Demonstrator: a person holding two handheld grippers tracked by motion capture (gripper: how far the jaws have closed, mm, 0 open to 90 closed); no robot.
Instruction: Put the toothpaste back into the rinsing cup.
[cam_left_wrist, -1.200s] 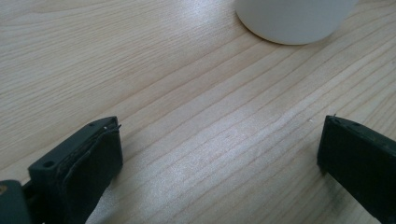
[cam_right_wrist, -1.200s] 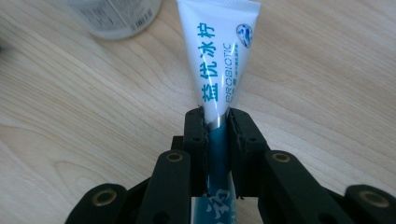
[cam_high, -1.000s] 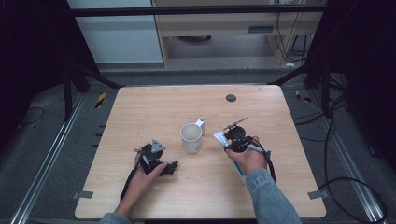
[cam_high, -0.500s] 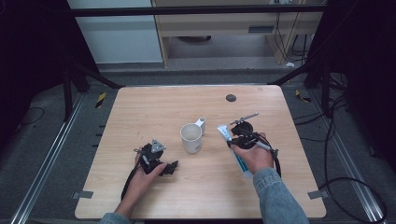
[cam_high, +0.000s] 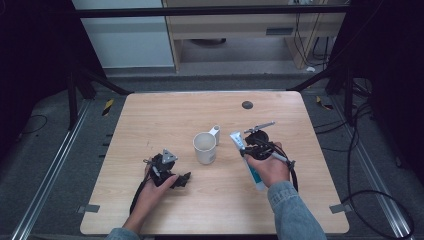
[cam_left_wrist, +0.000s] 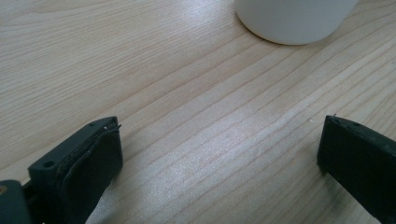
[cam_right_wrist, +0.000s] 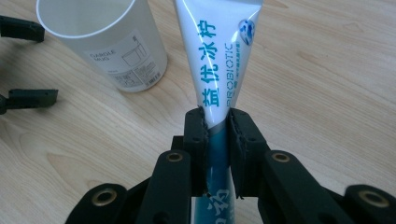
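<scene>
— Item held?
— One soft, glossy toothpaste tube (cam_right_wrist: 219, 70), white fading to teal, flat crimped end forward; right gripper (cam_right_wrist: 217, 121) pinches it mid-body, above the table (cam_high: 150, 120), just right of the mug (cam_high: 205, 148).
— Mug?
— One: white, matte, cylindrical, upright.
— Left gripper (cam_left_wrist: 219, 140)?
— Jaws spread, nothing between them, low over pale wood grain.

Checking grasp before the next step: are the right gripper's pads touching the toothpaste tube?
Touching. In the right gripper view the right gripper is shut on the toothpaste tube, both pads pressed against its sides.
</scene>
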